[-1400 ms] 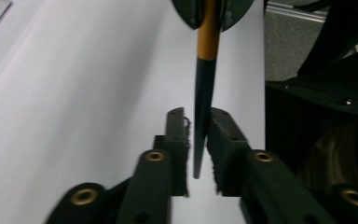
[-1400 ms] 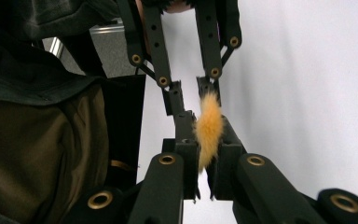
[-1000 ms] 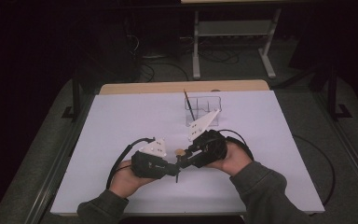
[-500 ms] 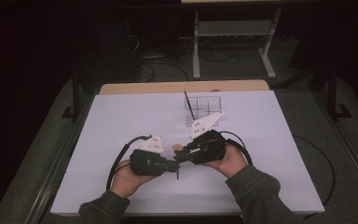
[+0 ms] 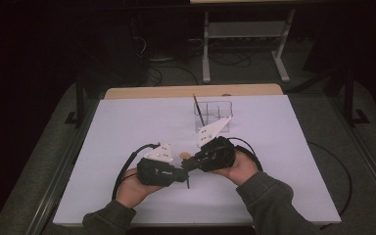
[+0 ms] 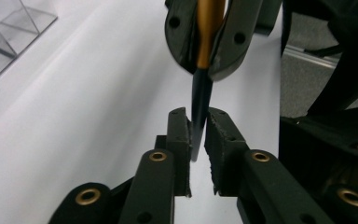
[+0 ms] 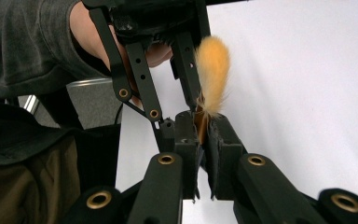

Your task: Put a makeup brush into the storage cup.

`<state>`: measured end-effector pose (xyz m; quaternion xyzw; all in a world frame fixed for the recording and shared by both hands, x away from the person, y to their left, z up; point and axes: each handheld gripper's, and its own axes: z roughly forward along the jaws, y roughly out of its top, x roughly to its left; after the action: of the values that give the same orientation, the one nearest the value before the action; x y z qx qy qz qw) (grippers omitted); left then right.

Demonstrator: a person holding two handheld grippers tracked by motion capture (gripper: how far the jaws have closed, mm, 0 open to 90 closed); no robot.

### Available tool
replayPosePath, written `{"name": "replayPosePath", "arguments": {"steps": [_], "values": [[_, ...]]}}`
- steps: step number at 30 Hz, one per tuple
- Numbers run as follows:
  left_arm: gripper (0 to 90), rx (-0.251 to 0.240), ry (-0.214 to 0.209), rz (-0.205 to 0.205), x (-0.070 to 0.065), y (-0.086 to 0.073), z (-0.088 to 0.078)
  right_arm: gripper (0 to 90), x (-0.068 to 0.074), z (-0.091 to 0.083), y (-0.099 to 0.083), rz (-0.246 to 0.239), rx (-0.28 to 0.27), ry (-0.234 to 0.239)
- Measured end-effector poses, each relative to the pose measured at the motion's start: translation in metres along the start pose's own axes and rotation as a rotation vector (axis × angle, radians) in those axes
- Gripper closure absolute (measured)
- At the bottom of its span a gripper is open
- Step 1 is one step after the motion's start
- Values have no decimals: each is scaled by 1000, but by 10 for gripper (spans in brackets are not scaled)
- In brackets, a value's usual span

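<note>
Brush (image 6: 200,88) | right claw (image 7: 204,135) clamped on ferrule | left claw (image 6: 197,140) easing open, handle between

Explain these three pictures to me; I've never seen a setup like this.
No robot here: a person holds a two-jaw gripper in each hand. The high view looks down on the white table; the other two cameras ride on the grippers, looking along their black jaws. At the back stands a clear organizer holding one brush. The right gripper is clamped just below the orange bristles of a second brush. On the left gripper the jaws have just been opening, that brush's dark handle between them.
</note>
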<state>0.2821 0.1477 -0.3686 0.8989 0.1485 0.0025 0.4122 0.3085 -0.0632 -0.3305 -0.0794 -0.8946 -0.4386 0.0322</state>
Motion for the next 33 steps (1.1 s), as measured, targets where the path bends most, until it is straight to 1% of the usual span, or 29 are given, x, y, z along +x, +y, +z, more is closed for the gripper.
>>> {"name": "replayPosePath", "arguments": {"steps": [1, 2, 3, 4, 5, 7, 8, 9, 10, 11, 13, 15, 16, 17, 18, 19, 20, 22, 24, 26, 27, 28, 30, 32, 33], "values": [[773, 3, 5, 7, 1, 0, 0, 830, -1, 0, 0, 3, 5, 2], [764, 3, 4, 2, 2, -1, 0, 830, -2, -1, -1, -2, 10, 1], [763, 2, 3, -11, 3, -3, -1, 830, -6, -2, -2, -3, 20, -2], [761, 2, 3, -11, 3, -3, -1, 830, -6, -2, -2, -3, 20, -2], [761, 3, 9, -7, 4, -4, -2, 830, -7, -2, -2, 5, 23, -3], [755, -3, 14, -13, 5, -6, -3, 830, -9, -4, -4, 19, 33, -6], [751, -5, 17, -14, 6, -7, -4, 830, -9, -4, -4, 20, 37, -8], [744, -2, 28, -21, 7, -9, -6, 830, -12, -5, -5, 18, 49, -7], [743, -2, 28, -21, 7, -9, -6, 830, -12, -5, -5, 18, 49, -7], [738, -11, 34, -25, 9, -11, -8, 830, -13, -6, -6, 27, 61, -10], [733, -7, 40, -19, 10, -13, -10, 830, -14, -7, -7, 27, 66, -13], [726, -5, 54, -27, 11, -15, -12, 830, -17, -9, -9, 29, 69, -20], [715, -5, 62, -29, 11, -16, -12, 830, -19, -12, -10, 38, 67, -24], [712, -14, 68, -37, 11, -17, -12, 830, -19, -13, -11, 44, 69, -24], [712, -8, 72, -38, 12, -19, -13, 830, -19, -13, -11, 44, 69, -24], [705, -5, 84, -38, 12, -21, -14, 830, -20, -15, -12, 50, 74, -29], [700, -5, 84, -38, 12, -21, -14, 830, -20, -15, -12, 50, 74, -29], [692, -7, 92, -50, 12, -24, -15, 830, -22, -16, -14, 48, 79, -37], [681, -13, 107, -55, 13, -29, -18, 830, -24, -19, -16, 60, 85, -46], [675, -16, 111, -61, 14, -31, -19, 830, -26, -21, -17, 60, 86, -46], [671, -14, 121, -74, 15, -35, -21, 830, -27, -23, -18, 69, 89, -51], [665, -14, 121, -74, 15, -35, -21, 830, -27, -23, -18, 69, 89, -51], [662, -27, 130, -90, 15, -39, -22, 830, -30, -26, -20, 75, 94, -57], [659, -25, 140, -99, 16, -43, -24, 830, -30, -26, -20, 78, 94, -58], [652, -17, 150, -99, 17, -45, -26, 830, -32, -28, -22, 83, 94, -61]]}}
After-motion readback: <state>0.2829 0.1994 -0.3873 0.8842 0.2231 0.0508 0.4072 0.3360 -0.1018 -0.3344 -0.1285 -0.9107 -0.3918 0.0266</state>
